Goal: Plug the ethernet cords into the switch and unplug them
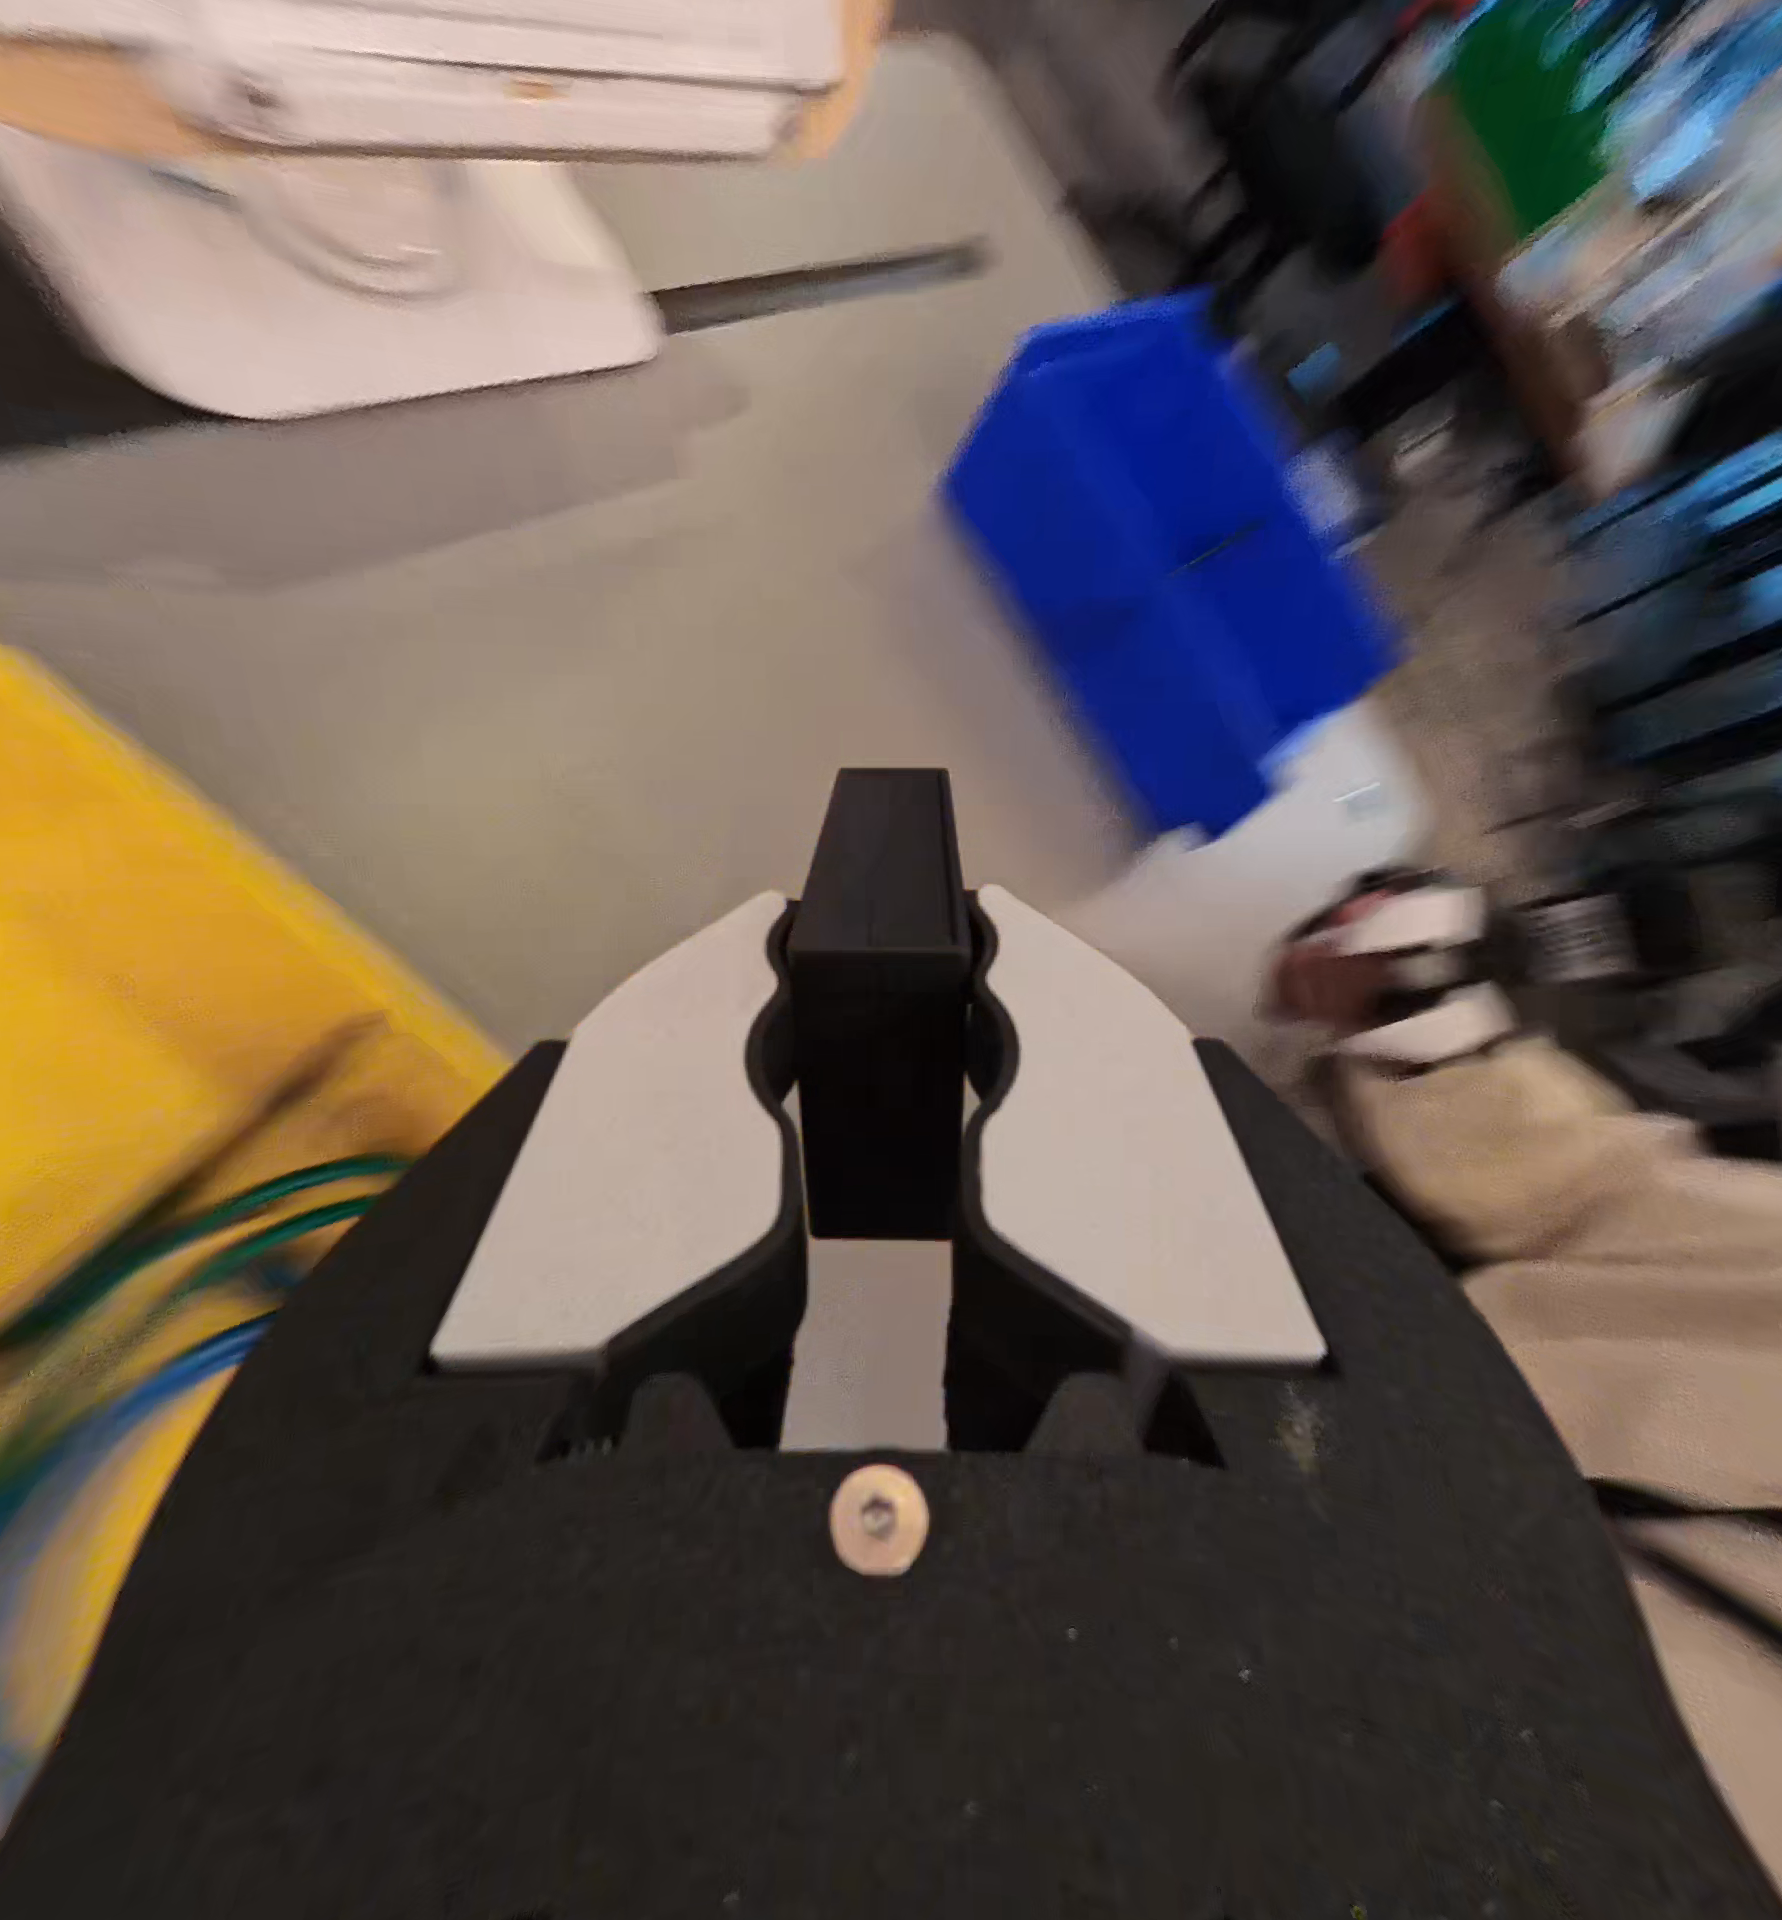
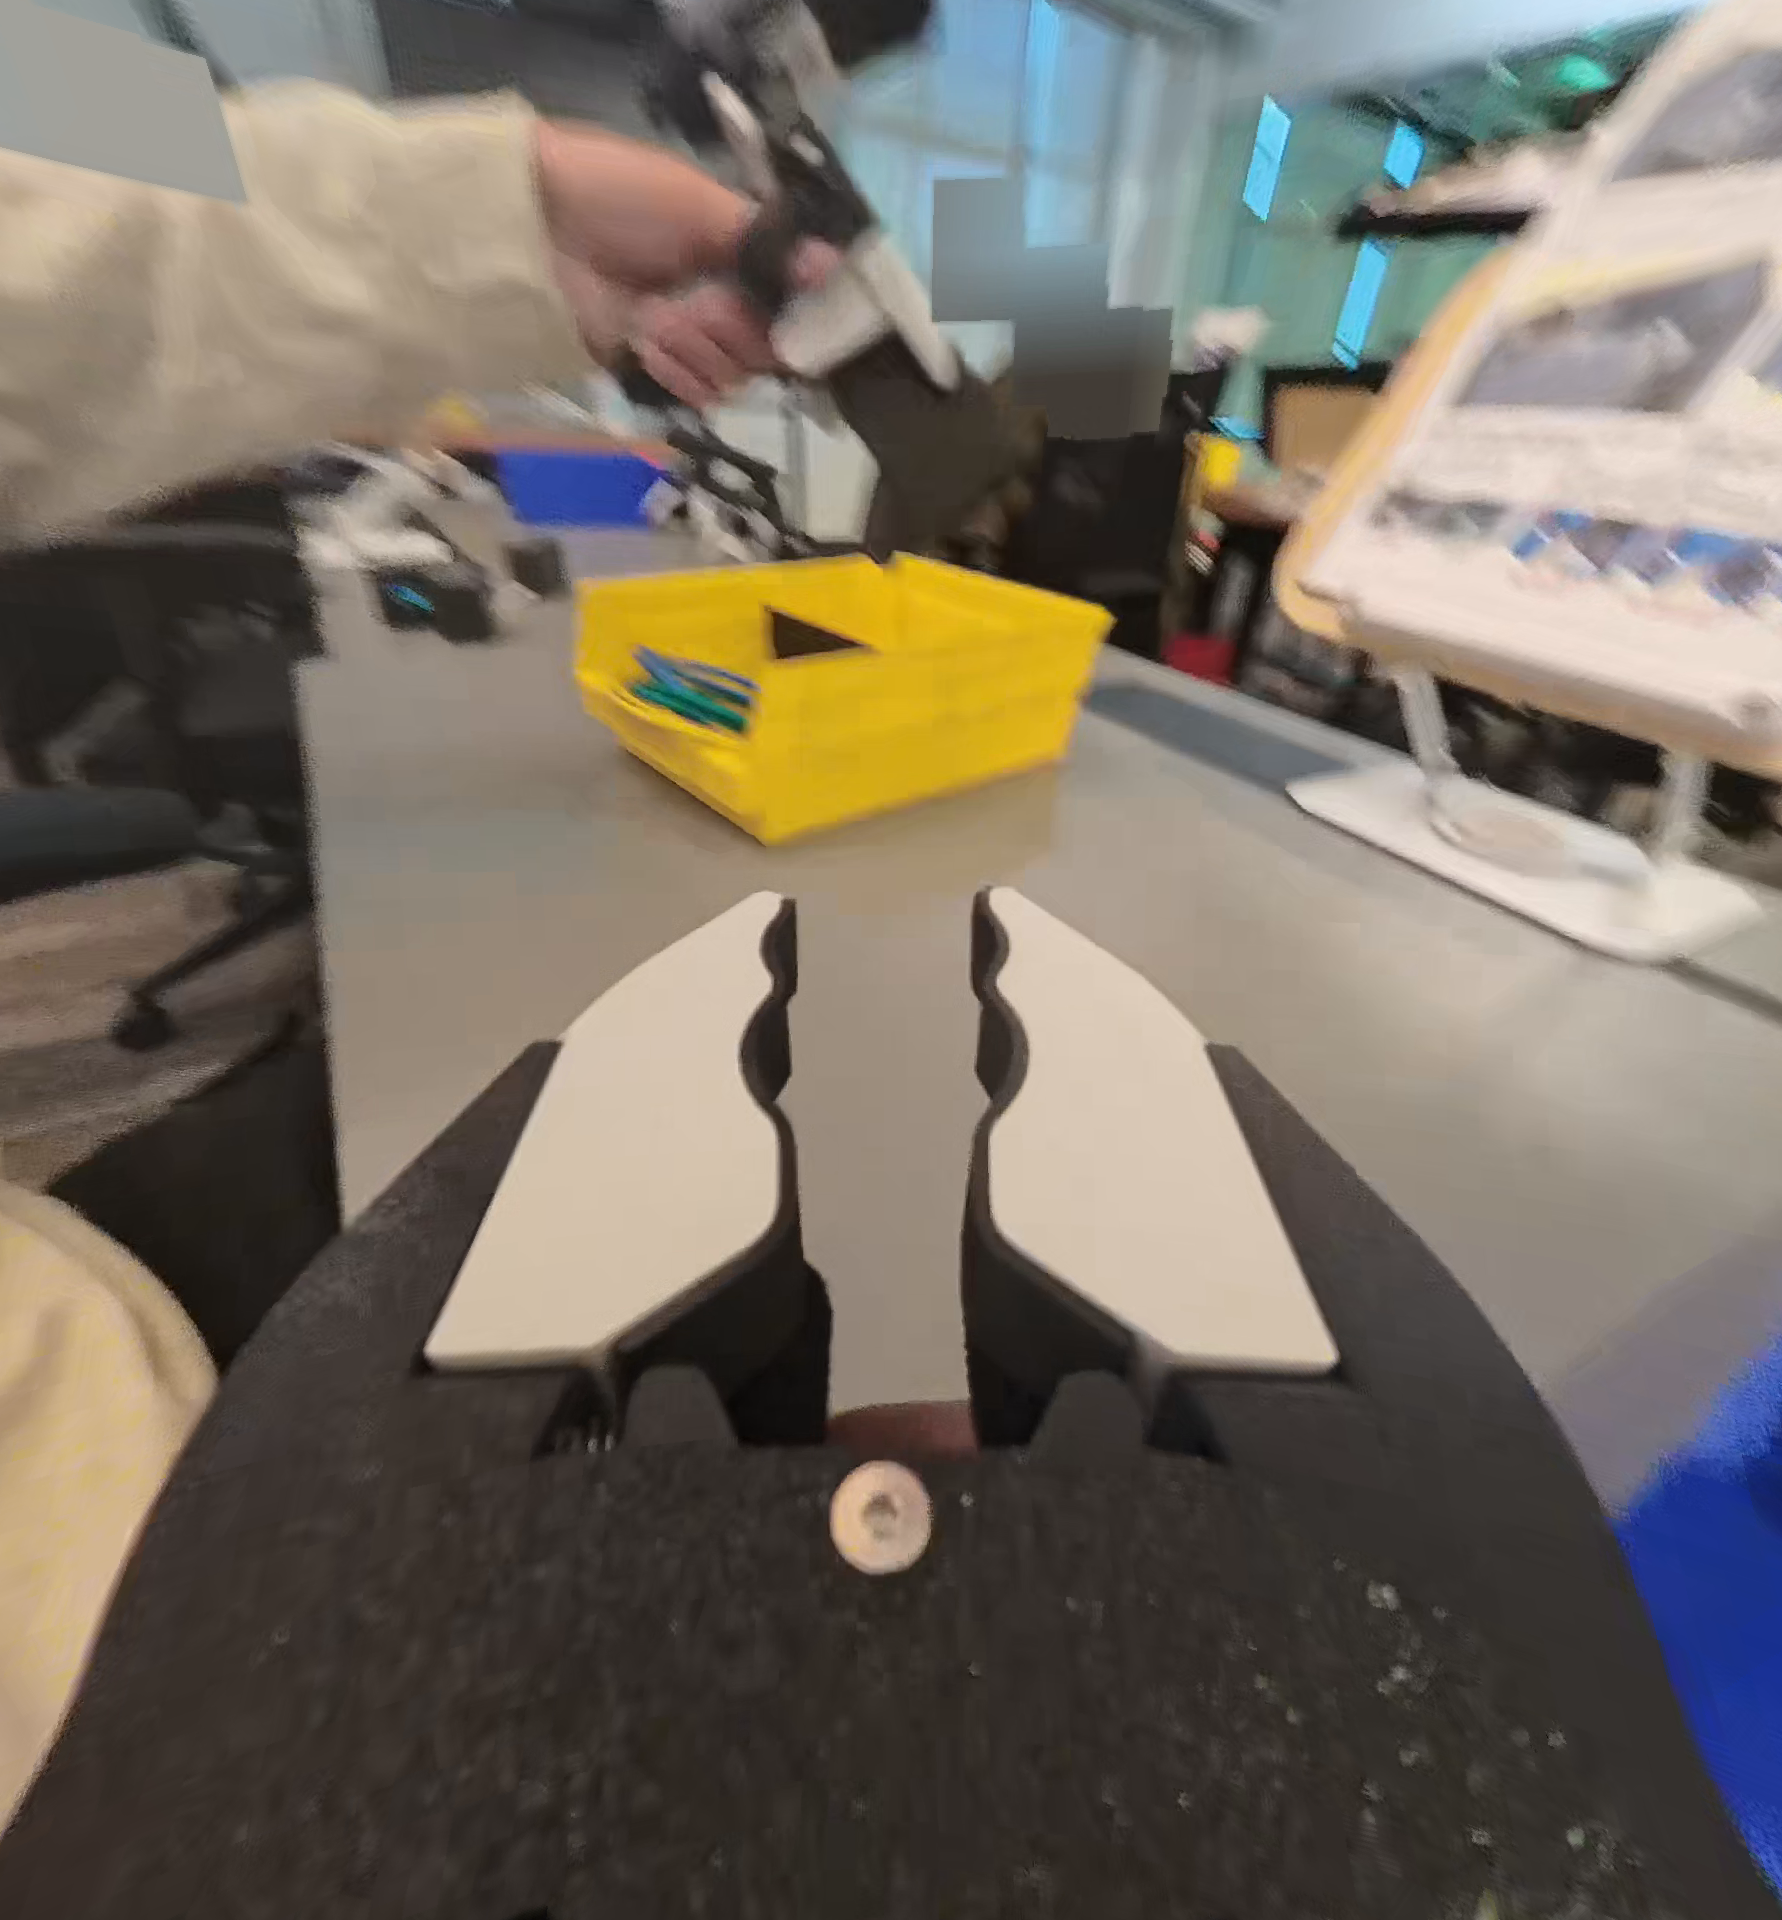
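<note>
We work over a grey table (image 2: 1230,1039) that fills most of both views, with a white display stand (image 2: 1552,862) carrying a printed board at its far right edge. In the right wrist view a yellow bin (image 2: 866,727) sits on the table well ahead of our right gripper (image 2: 882,914), and the green and blue ethernet cords (image 2: 689,691) lie bundled inside the bin's near left corner, clear of both grippers. Our right gripper hovers low over the bare table with its fingers parted and nothing between them. Above the bin, our left hand (image 2: 658,270) holds the left gripper (image 1: 879,914) raised and tilted down over the bin's far rim. In the left wrist view that gripper is clamped on a black rectangular block (image 1: 882,997), which stands up between the fingers; whether this is the switch, we cannot tell. Here the yellow bin lies to the lower left, with the cords trailing just beside the gripper body, and a blue bin (image 1: 1178,561) sits blurred to the upper right.
</note>
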`<state>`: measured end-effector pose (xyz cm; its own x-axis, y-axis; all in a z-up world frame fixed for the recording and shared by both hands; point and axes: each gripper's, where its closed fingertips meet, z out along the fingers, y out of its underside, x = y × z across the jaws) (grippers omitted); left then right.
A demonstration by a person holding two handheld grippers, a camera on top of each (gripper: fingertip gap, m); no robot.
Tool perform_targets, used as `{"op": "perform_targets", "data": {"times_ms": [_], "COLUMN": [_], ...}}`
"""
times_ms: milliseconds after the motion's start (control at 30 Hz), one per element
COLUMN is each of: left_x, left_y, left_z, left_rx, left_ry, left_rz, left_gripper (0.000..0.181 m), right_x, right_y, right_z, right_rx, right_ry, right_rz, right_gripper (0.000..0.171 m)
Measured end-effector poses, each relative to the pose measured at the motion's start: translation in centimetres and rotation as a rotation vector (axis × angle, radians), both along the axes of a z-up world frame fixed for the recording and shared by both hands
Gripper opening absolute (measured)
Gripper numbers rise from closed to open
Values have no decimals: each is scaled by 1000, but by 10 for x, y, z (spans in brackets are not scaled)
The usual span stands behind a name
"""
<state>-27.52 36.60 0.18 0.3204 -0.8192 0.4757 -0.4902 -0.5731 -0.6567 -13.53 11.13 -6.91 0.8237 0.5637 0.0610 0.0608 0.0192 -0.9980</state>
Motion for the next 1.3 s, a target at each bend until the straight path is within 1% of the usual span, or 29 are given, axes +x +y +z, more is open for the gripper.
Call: {"op": "perform_targets", "data": {"times_ms": [67,133,233,300,367,467,533,667,767,833,1000,1133,1167,1233,1300], "left_x": [33,64,97,112,122,128,129,128,130,131,136,132,130,125,119], "left_y": [-34,-63,-98,-115,-129,-137,-139,-141,-138,-141,-159,-160,-161,-159,-152], "left_z": [8,10,-9,-25,-34,-38,-37,-34,-35,-40,-56,-46,-45,-46,-49], "left_rx": [-269,-511,-703,-794,-856,-892,-893,-901,-923,-940,-976,-964,-950,-900,-827], "left_ry": [-159,-258,-250,-234,-231,-228,-226,-223,-245,-250,-245,-342,-358,-381,-390], "left_rz": [-6,-43,-130,-162,-218,-260,-285,-340,-350,-369,-416,-449,-459,-474,-453], "left_gripper": [28,28,28,28,28,28,28,28,28,28,27,29,31,39,59], "right_x": [-6,-9,-8,-8,-10,-13,-6,8,7,4,-8,-14,-16,-21,-24], "right_y": [8,24,53,66,72,71,74,82,88,91,99,97,96,92,86], "right_z": [13,21,34,45,50,42,33,34,29,27,12,24,28,30,34], "right_rx": [43,52,129,231,314,401,439,578,673,724,706,702,687,572,486], "right_ry": [33,-31,-287,-498,-703,-938,-1047,-1143,-1211,-1234,-1243,-1179,-1156,-1074,-971], "right_rz": [96,159,149,124,108,143,129,49,10,-9,41,38,42,80,116], "right_gripper": [32,35,38,38,37,37,37,38,39,37,34,34,31,29,28]}}
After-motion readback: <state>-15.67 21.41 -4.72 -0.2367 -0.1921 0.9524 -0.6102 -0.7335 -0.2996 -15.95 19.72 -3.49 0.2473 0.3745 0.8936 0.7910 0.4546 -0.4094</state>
